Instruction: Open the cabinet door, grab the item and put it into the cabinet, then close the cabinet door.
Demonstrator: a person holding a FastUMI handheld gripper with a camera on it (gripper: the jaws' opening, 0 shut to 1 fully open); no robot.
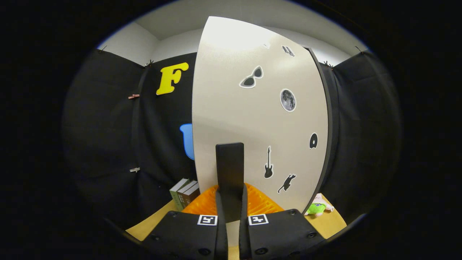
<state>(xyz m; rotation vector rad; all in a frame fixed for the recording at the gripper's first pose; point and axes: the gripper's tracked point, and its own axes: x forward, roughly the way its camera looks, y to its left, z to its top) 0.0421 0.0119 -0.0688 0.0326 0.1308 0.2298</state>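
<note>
Between fingers: gripper clamps dark handle | pale stickered cabinet door

No readable text; cabinet door carries picture stickers only; tool bears square markers.

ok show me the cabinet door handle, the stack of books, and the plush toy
door handle (230,169), gripper view, middle of the black bar between the claw's fingers
books (186,194), gripper view, spine of the middle book
plush toy (317,207), gripper view, its green body
</note>
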